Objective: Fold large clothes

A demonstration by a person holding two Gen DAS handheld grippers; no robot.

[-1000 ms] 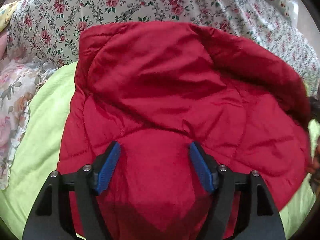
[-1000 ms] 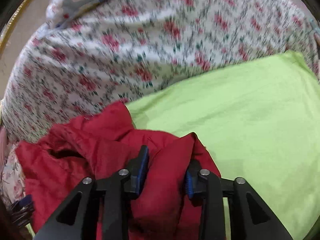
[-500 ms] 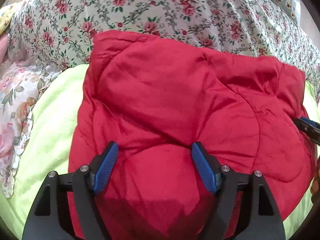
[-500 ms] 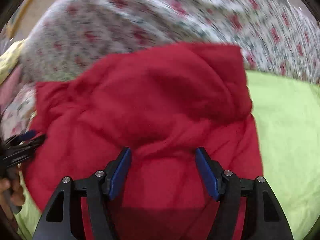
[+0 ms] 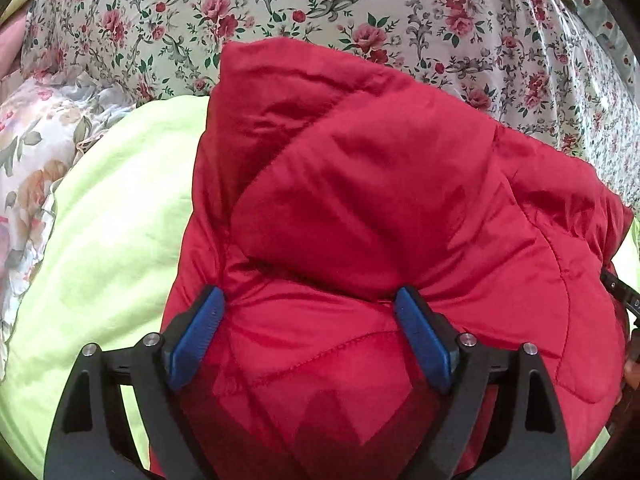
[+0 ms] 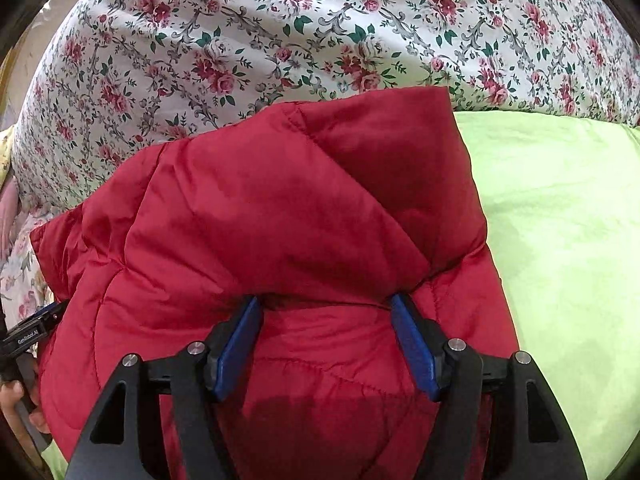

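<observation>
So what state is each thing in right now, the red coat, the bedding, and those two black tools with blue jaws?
red padded jacket: folded into a puffy bundle, lying on the green sheet.
green sheet: spread flat under the jacket.
floral bedspread: spread out behind.
left gripper: jaws open, over the jacket.
right gripper: jaws open, over the jacket.

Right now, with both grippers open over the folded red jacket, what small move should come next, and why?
Probably press down to flatten the fold. The red jacket is doubled over but puffy, and the left gripper and right gripper are open above it, gripping nothing.
</observation>
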